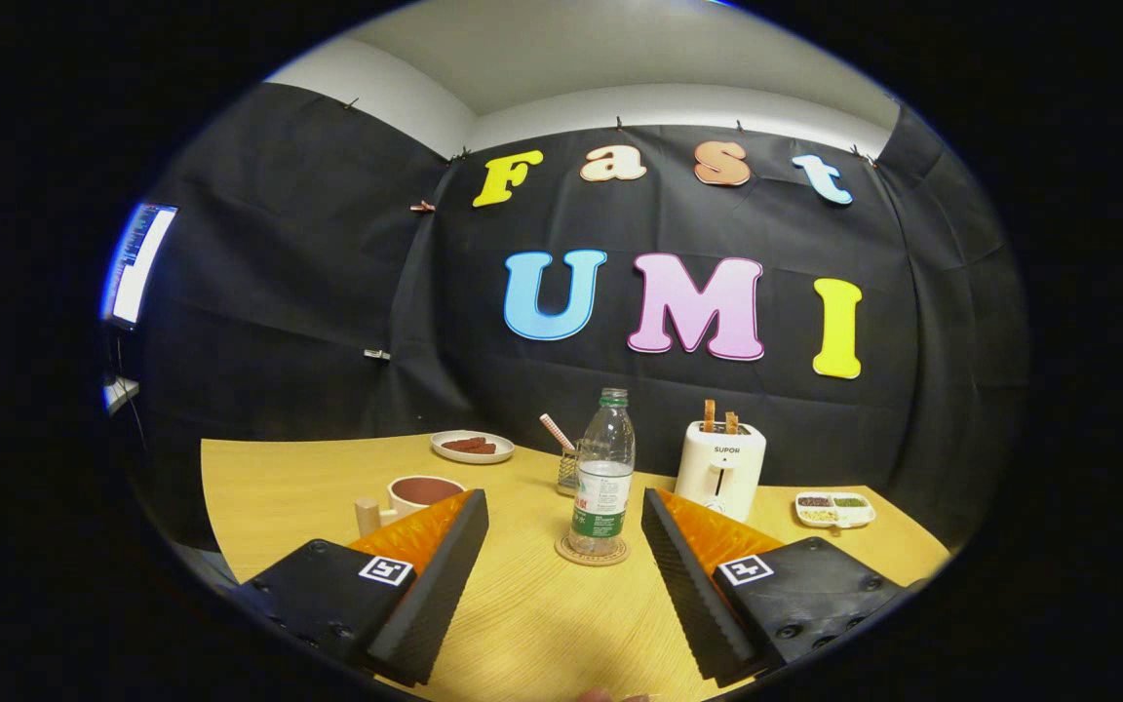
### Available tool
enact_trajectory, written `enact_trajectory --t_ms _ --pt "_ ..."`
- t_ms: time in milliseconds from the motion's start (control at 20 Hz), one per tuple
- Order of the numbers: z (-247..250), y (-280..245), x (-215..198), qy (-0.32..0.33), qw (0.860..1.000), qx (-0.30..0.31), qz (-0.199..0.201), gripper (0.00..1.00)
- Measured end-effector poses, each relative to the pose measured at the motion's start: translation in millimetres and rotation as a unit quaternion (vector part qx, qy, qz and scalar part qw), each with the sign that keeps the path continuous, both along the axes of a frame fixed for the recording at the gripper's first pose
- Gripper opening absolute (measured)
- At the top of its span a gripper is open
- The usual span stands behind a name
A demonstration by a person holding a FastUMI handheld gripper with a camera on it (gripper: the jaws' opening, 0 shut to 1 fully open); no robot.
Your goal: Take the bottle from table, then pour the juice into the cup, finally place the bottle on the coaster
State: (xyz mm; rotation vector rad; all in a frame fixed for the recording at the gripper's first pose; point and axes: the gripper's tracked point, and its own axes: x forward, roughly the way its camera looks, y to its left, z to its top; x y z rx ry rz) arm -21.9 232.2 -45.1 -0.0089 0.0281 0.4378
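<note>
hand-held gripper [564, 507]: fingers spread wide, holding nothing | clear plastic bottle with green cap [602, 473]: upright on round cork coaster [591, 551], just ahead between the fingers | brown-filled cup [422, 492]: on wooden tabletop [542, 624], behind left finger

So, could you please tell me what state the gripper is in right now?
Gripper: open, holding nothing; its fingers stand apart on either side of the bottle, which sits on the coaster.

A clear plastic bottle [602, 473] with a green cap and green label stands upright on a round coaster [592, 551], just ahead of the fingers. A cup [419, 494] of dark liquid sits left of it, handle pointing left.
</note>
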Motion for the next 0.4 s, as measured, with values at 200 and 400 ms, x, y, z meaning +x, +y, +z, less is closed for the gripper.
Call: enact_trajectory --t_ms 200,400 --pt "2.0 -6.4 0.5 -0.002 1.000 -0.001 -0.007 0.97" --pt "1.4 -5.9 0.1 -0.003 1.000 0.003 -0.007 0.97"
